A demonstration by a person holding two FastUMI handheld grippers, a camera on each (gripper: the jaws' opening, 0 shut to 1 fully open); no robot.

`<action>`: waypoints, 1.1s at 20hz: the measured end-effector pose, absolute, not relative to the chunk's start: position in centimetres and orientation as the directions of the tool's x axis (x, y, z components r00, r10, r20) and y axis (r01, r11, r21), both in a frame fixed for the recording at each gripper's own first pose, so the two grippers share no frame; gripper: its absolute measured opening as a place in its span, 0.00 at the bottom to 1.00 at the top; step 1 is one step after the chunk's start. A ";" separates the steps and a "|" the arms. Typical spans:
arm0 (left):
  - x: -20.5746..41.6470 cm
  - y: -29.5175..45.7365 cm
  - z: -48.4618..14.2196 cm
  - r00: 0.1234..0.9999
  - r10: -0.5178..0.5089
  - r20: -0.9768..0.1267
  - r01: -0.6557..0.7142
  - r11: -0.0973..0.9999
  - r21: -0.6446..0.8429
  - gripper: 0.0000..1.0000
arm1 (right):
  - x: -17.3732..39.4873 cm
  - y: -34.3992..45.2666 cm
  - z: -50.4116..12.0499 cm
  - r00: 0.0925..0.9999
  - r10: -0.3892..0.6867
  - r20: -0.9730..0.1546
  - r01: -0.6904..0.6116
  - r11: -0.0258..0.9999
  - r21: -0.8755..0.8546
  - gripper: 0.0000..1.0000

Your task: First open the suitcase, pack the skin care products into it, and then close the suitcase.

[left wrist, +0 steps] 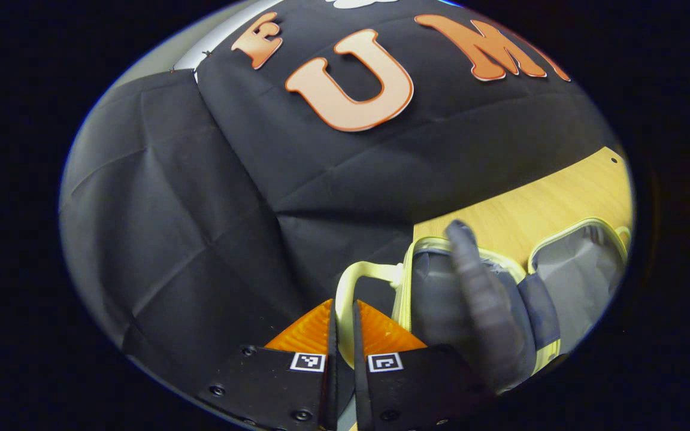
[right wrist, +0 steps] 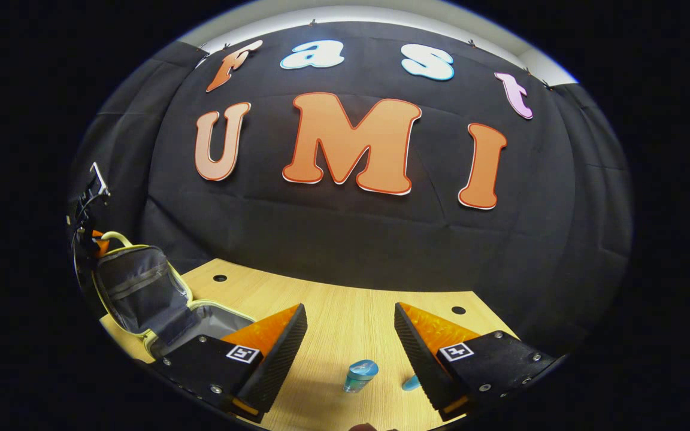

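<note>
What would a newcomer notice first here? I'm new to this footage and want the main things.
The open suitcase stands out at the table's left in the right gripper view, lid raised. In the left gripper view, the left gripper is pinching the suitcase's pale handle. The right gripper hangs open over the table, with a blue bottle lying between its fingers' line of sight.

Light wooden table (right wrist: 345, 311) with small dark holes (right wrist: 220, 278), perhaps cable ports
</note>
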State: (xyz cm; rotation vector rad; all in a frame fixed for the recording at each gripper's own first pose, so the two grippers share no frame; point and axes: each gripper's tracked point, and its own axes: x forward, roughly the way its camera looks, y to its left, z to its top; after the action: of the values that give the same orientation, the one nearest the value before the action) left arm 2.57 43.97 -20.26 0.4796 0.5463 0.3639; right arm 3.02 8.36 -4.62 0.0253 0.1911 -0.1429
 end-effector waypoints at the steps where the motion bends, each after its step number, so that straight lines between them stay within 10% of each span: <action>1: 2.3 44.8 -21.2 0.786 0.453 -0.420 -0.200 0.829 0.522 0.12 | 2.8 8.4 -4.7 0.970 -0.142 -0.197 0.148 0.989 0.013 0.93; 12: 3.2 48.0 -24.2 0.747 0.492 -0.448 -0.241 0.828 0.507 0.15 | 1.1 6.7 -5.8 0.955 -0.181 -0.233 0.179 0.983 -0.028 0.93; 16: 4.7 42.1 -21.7 0.819 0.406 -0.405 -0.212 0.871 0.444 0.60 | 0.7 6.0 -6.5 0.954 -0.178 -0.241 0.180 0.984 -0.014 0.93; 20: 5.0 32.1 -20.2 0.895 0.254 -0.368 -0.093 0.911 0.403 0.62 | 0.2 5.0 -7.6 0.952 -0.177 -0.250 0.178 0.984 -0.019 0.93; 22: 5.1 27.3 -19.5 0.913 0.177 -0.367 -0.031 0.928 0.371 0.83 | -0.1 4.3 -8.4 0.949 -0.178 -0.260 0.178 0.984 -0.024 0.94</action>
State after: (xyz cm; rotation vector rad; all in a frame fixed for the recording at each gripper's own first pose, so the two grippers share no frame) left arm 5.08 27.29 -19.46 0.3681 0.4076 0.1097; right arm -0.15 4.29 -8.39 -0.0008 0.2643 -0.1811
